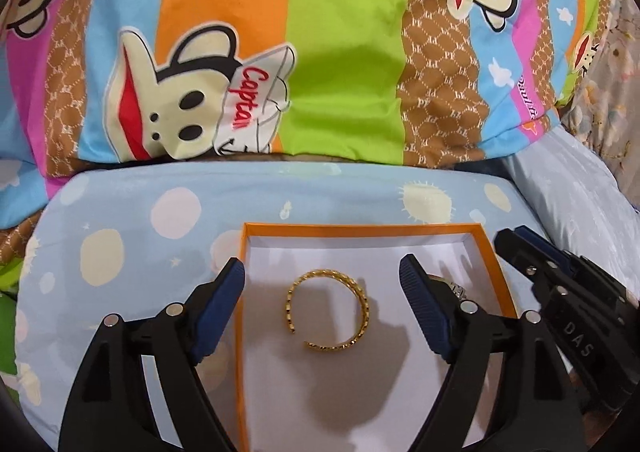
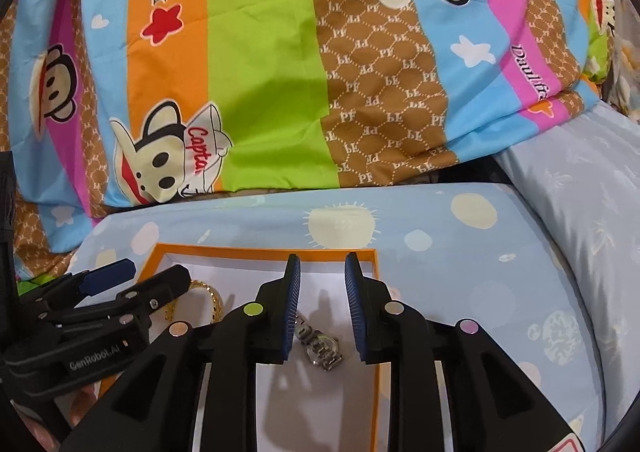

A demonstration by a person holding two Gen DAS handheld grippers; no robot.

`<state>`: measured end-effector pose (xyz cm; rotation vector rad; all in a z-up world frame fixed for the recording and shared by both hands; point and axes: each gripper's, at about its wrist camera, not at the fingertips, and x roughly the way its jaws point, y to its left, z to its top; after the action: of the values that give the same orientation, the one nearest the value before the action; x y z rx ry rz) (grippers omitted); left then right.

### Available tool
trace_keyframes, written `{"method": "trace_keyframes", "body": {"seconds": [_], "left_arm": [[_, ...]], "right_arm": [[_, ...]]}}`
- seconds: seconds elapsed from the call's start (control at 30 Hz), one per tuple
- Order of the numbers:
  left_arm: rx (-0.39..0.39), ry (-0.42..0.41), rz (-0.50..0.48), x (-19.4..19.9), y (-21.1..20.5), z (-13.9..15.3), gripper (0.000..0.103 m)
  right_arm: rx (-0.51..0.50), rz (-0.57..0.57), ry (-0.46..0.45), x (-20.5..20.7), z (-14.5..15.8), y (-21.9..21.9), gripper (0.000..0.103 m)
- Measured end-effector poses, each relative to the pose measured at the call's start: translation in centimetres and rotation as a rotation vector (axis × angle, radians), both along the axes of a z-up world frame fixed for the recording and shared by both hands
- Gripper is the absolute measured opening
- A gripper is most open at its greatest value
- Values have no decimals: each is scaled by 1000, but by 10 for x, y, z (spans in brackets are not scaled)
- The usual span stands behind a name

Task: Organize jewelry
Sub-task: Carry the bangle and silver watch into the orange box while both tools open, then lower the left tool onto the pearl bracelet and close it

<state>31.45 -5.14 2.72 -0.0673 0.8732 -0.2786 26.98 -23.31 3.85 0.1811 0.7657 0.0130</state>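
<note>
An orange box (image 1: pixel 360 229) with a white inside lies on a light blue cushion. A gold open bangle (image 1: pixel 328 308) lies flat in it, between the fingers of my left gripper (image 1: pixel 322 276), which is open and empty just above it. A silver watch (image 2: pixel 322 344) lies in the same box (image 2: pixel 260 250), below my right gripper (image 2: pixel 322 272), which is open and empty. Only a bit of the watch (image 1: pixel 456 288) shows in the left wrist view. The bangle (image 2: pixel 214 298) is partly hidden behind the left gripper (image 2: pixel 120 284) in the right wrist view. The right gripper (image 1: pixel 516 242) shows at the box's right side.
The cushion (image 1: pixel 132 236) has pale dots and suns. A bright striped cartoon blanket (image 1: pixel 344 52) rises just behind it. A pale blue pillow (image 2: pixel 580 188) lies to the right.
</note>
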Motion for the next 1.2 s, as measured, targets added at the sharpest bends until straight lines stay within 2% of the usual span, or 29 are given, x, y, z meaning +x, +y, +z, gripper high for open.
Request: {"method": "trace_keyframes", "body": {"seconds": [0.2, 0.33, 0.43, 0.53, 0.6, 0.7, 0.77, 1.0, 1.2], "left_arm": [[16, -104, 4, -43, 22, 24, 77], [8, -123, 1, -78, 41, 30, 77], [-1, -113, 2, -104, 54, 25, 77], [28, -119, 14, -133, 63, 15, 77], [40, -115, 11, -150, 66, 9, 77], [27, -78, 2, -173, 68, -3, 77], [12, -51, 0, -185, 68, -12, 77], [16, -46, 9, -215, 64, -26, 77], [-32, 21, -27, -237, 57, -36, 77]], "right_arm": [[16, 9, -55, -55, 20, -7, 24], [39, 19, -57, -96, 19, -9, 26], [21, 28, -33, -113, 10, -3, 26], [55, 42, -9, -133, -1, 1, 26], [33, 37, 0, -152, -9, 8, 26], [24, 34, 16, -175, -18, 16, 26], [29, 20, 28, -190, -26, 19, 26], [38, 8, 56, -224, -41, 29, 26], [71, 5, 70, -239, -48, 31, 26]]}}
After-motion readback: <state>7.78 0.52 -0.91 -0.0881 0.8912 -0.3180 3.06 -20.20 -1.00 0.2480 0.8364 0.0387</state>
